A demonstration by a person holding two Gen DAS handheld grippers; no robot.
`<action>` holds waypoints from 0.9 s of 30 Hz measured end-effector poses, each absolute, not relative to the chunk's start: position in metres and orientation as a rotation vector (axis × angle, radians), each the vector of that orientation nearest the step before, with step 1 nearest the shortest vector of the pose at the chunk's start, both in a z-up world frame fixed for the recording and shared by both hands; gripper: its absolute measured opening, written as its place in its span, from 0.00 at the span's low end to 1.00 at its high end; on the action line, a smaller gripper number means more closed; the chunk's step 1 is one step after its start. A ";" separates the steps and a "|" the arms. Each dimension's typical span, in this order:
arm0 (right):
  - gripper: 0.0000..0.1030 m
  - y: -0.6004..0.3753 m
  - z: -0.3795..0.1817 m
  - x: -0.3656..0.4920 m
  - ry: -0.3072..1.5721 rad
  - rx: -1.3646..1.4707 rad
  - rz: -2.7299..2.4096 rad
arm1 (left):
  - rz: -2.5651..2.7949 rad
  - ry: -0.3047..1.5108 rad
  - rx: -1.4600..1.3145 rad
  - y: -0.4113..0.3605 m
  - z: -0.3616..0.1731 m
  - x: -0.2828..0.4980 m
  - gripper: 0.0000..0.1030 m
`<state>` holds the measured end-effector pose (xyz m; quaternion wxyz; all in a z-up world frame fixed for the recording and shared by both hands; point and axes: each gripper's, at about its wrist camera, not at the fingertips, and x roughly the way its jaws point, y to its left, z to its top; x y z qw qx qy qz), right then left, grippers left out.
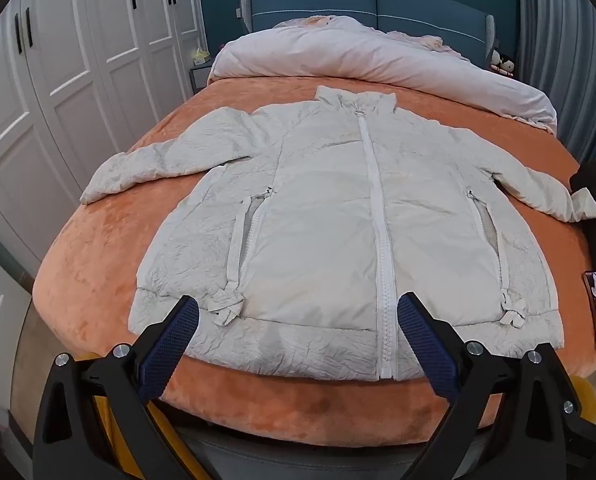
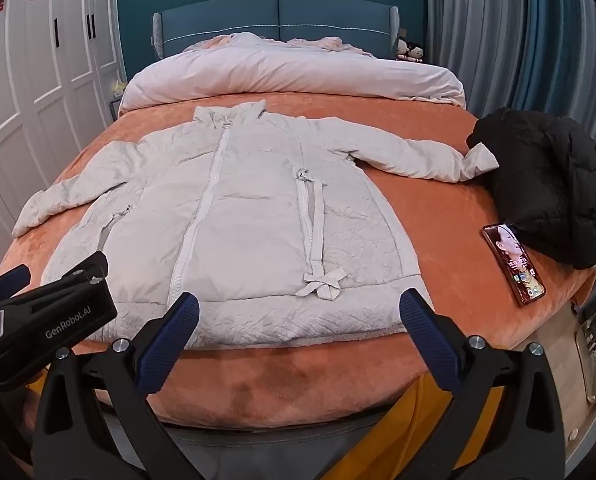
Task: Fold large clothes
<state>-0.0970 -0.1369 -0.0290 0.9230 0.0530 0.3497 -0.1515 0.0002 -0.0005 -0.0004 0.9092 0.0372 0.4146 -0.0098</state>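
Observation:
A pale grey puffer jacket (image 1: 329, 216) (image 2: 234, 224) lies flat and zipped on the orange bed cover (image 1: 110, 240) (image 2: 445, 216), collar to the far side, both sleeves spread out. My left gripper (image 1: 298, 312) hovers open over the jacket's near hem, left of the zip, with nothing between its fingers. My right gripper (image 2: 298, 312) stands open above the hem's right part, below the bow on the pocket, also holding nothing. The left gripper's body (image 2: 46, 320) shows at the lower left of the right wrist view.
A black padded garment (image 2: 549, 188) is heaped at the bed's right side, touching the jacket's right cuff. A phone (image 2: 513, 264) with a lit screen lies beside it. A pink duvet (image 2: 290, 76) is bunched by the blue headboard. White wardrobes (image 1: 58, 80) stand left, curtains right.

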 end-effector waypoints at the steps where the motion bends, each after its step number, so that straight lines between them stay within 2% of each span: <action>1: 0.95 -0.137 -0.029 -0.097 0.717 0.110 -0.311 | -0.020 0.856 0.076 -0.001 0.000 0.000 0.95; 27: 0.95 -0.140 -0.034 -0.083 0.765 0.111 -0.311 | -0.015 0.861 0.094 -0.001 -0.010 0.009 0.94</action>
